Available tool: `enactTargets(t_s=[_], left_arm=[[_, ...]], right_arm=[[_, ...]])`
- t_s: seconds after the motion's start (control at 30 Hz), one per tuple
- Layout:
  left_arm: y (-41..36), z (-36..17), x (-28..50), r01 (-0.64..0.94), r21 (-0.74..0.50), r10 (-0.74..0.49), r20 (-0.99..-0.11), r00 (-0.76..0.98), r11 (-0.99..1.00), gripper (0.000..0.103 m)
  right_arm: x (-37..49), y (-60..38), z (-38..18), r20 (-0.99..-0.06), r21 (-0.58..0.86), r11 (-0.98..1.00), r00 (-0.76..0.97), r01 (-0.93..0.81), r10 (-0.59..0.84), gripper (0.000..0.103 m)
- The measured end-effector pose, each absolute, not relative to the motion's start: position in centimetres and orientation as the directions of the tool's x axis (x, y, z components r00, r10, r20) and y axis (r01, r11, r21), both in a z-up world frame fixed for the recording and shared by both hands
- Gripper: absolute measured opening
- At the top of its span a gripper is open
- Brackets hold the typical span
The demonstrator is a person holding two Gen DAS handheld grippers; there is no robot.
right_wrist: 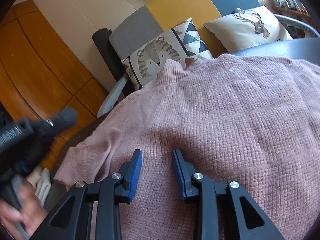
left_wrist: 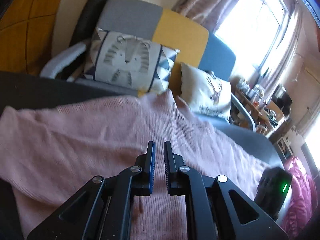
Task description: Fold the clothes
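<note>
Your right gripper (right_wrist: 157, 172) sits low over the pink sweater (right_wrist: 210, 120), jaws apart with nothing between them. Your left gripper (left_wrist: 159, 166) has its jaws close together with a thin gap, and no cloth in it. The sweater lies spread on the sofa (left_wrist: 250, 138), its collar at 12 o'clock by the tiger pillow (right_wrist: 156, 58), one sleeve trailing out at 9 o'clock.

I can't tell whether it is laid out for folding or already partly folded. Whatever you grab, pinch just one layer at an edge, lift it slowly, and keep both grippers level so the knit doesn't bunch.

The right view shows the knit up close, the sleeve, and your left hand (right_wrist: 24, 210) blurred at 8 o'clock. The left view shows more of the room: the deer pillow (left_wrist: 208, 88), the window (left_wrist: 252, 22), and a dark pink heap (left_wrist: 300, 190) at 4 o'clock.
</note>
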State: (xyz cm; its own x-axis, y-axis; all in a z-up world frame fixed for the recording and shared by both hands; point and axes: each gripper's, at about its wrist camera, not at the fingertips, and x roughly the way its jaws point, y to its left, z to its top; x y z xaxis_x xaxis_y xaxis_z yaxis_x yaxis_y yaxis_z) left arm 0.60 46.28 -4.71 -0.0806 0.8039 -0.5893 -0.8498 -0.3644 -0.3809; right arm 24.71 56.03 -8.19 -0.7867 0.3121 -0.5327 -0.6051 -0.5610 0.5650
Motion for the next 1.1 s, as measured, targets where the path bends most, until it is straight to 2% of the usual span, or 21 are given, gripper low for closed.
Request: enactTargets(t_s=[0.07,0.23,0.37,0.4,0.47,0.53,0.63,0.73,0.8,0.87,0.93,1.1], left_arm=[[44.0,-5.3,0.4,-0.844,-0.362,0.806,-0.578,-0.130,-0.395,0.009],[37.5,-6.6,-1.5,-0.771,-0.359,0.776,-0.574,-0.263,-0.527,0.009],[33.7,-7.0,-3.2,-0.713,-0.279,0.696,-0.603,-0.391,-0.643,0.010],[33.2,-7.5,-3.4,-0.707,-0.274,0.684,-0.615,-0.393,-0.652,0.011],[32.3,-8.4,-3.9,-0.695,-0.273,0.665,-0.640,-0.385,-0.665,0.024],[31.8,-9.8,-4.9,-0.667,-0.325,0.660,-0.672,-0.336,-0.670,0.031],[31.1,-11.4,-6.6,-0.616,-0.429,0.684,-0.682,-0.260,-0.661,0.032],[30.6,-11.6,-6.5,-0.613,-0.452,0.703,-0.665,-0.253,-0.648,0.033],[30.6,-11.6,-6.3,-0.617,-0.450,0.704,-0.663,-0.254,-0.646,0.034],[30.5,-11.4,-6.0,-0.624,-0.462,0.717,-0.654,-0.241,-0.630,0.041],[30.2,-11.4,-5.8,-0.623,-0.477,0.728,-0.645,-0.230,-0.620,0.043],[29.8,-11.4,-5.3,-0.615,-0.495,0.737,-0.639,-0.220,-0.614,0.043]], right_arm=[[25.0,56.2,-8.2,-0.515,0.585,-0.557,-0.800,-0.590,0.307,0.032],[23.4,55.2,-7.5,-0.539,0.559,-0.611,-0.806,-0.560,0.245,0.035],[22.0,54.3,-6.9,-0.561,0.536,-0.655,-0.804,-0.532,0.194,0.037],[21.6,54.1,-6.8,-0.567,0.531,-0.666,-0.803,-0.525,0.181,0.037],[20.9,53.7,-6.5,-0.578,0.519,-0.687,-0.801,-0.509,0.156,0.037],[19.9,53.3,-6.4,-0.590,0.526,-0.695,-0.799,-0.490,0.116,0.037],[18.2,53.1,-7.0,-0.630,0.577,-0.639,-0.775,-0.509,0.048,0.037],[18.1,53.9,-7.7,-0.575,0.684,-0.545,-0.818,-0.485,0.005,0.037],[17.6,54.1,-8.0,-0.575,0.700,-0.523,-0.818,-0.486,-0.011,0.037],[16.9,54.1,-8.0,-0.599,0.682,-0.532,-0.801,-0.503,-0.011,0.027],[16.0,53.7,-7.5,-0.625,0.642,-0.573,-0.781,-0.510,-0.004,0.010],[15.7,52.6,-4.3,-0.595,0.606,-0.638,-0.803,-0.474,0.032,0.005]])
